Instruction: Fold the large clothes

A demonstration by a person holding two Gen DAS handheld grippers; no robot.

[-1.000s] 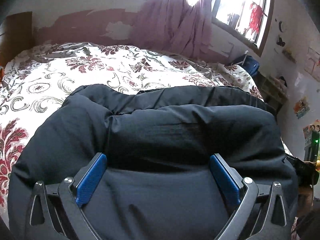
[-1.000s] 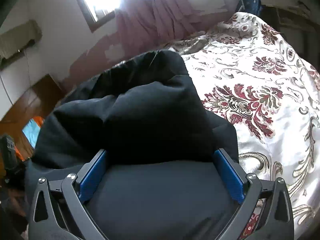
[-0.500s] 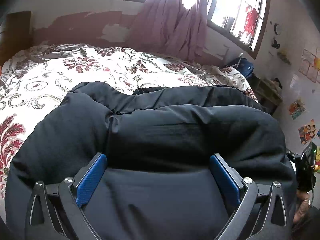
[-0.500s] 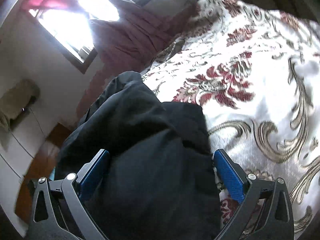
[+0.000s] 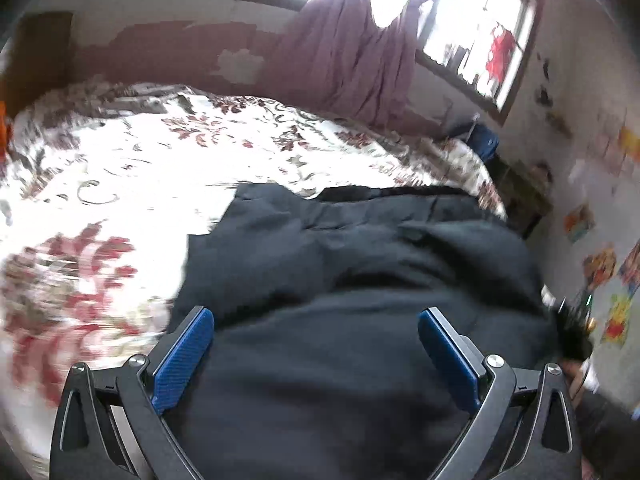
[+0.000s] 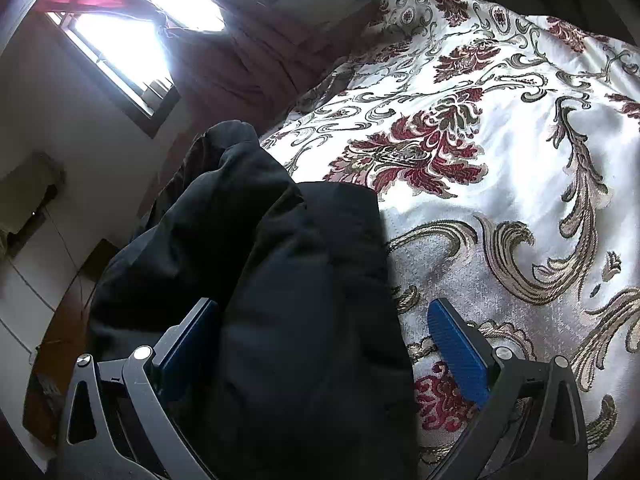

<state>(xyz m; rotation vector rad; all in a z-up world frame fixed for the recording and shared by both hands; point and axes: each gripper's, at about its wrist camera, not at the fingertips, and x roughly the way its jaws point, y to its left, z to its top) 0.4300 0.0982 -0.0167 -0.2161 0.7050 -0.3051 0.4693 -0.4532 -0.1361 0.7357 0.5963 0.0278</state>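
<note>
A large dark navy garment [image 5: 360, 260] lies bunched in thick folds on a bed with a white, red and gold floral cover [image 5: 140, 168]. My left gripper [image 5: 316, 314] is open, its blue pads wide apart, with the cloth lying between and under them. In the right wrist view the same garment [image 6: 280, 280] piles up at the left over the floral cover [image 6: 500, 140]. My right gripper [image 6: 324, 304] is open too. Cloth covers its left pad side, and its right pad [image 6: 456, 340] hangs over bare bedspread.
A purple curtain [image 5: 344, 52] and a bright window [image 5: 472, 40] stand behind the bed. A blue bag [image 5: 484, 144] sits at the far corner, and colourful pictures [image 5: 600, 264] hang on the right wall. A wooden floor [image 6: 60, 320] shows left of the bed.
The left view has swung, blurred with motion, and more bedspread shows at its left. The right gripper has shifted right, and the cloth now fills only the left part of its gap.
</note>
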